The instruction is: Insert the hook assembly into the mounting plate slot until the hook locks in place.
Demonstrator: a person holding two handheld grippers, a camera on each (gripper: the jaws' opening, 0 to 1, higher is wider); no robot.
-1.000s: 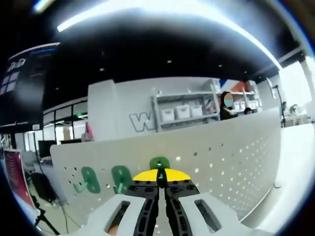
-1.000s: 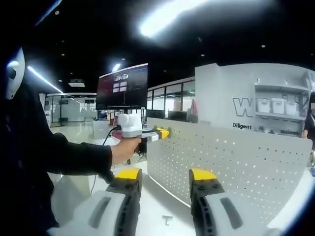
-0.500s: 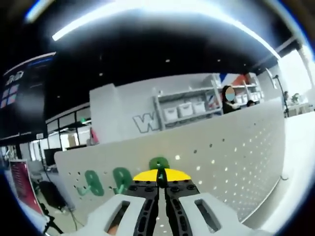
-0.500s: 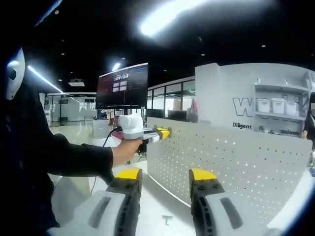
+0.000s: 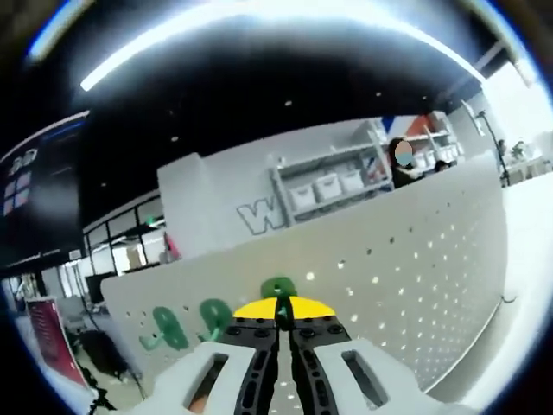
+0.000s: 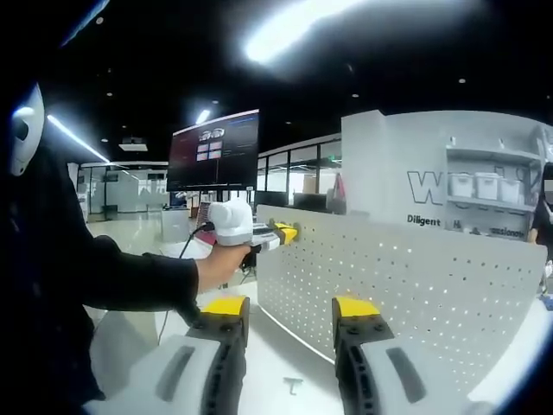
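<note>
1. On my left side, the left gripper [image 5: 278,333] has its jaws pressed together on a green hook [image 5: 279,292], whose rounded head stands just past the yellow tips, right at the face of the white pegboard [image 5: 415,259]. In the right gripper view I see that same left gripper [image 6: 278,235] held out by the person's hand [image 6: 216,264], its yellow tip meeting the upper left corner of the board.

2. Left of the held hook in the left gripper view, two other green hooks [image 5: 164,328] and [image 5: 213,316] already sit on the board, side by side.

3. What has changed over the last second: the left view has rolled and crept a little, so the seated hooks and the shelving behind slid across the picture, while the held hook kept its place between the tips. I read that as my camera moving, not the board. In the right view the left gripper's nose barely shifted at the board's edge. I judge this as the final press or wiggle of insertion; I can't see whether the hook has locked, since the tips hide the slot.

4. On the right side, the right gripper [image 6: 292,311] is spread wide and holds nothing, hovering low in front of the board over the white tabletop [image 6: 285,354], where a small T-shaped part [image 6: 294,386] lies between the jaws' lines.

5. To my mind the next step is a check that the hook holds before the left jaws release.
</note>
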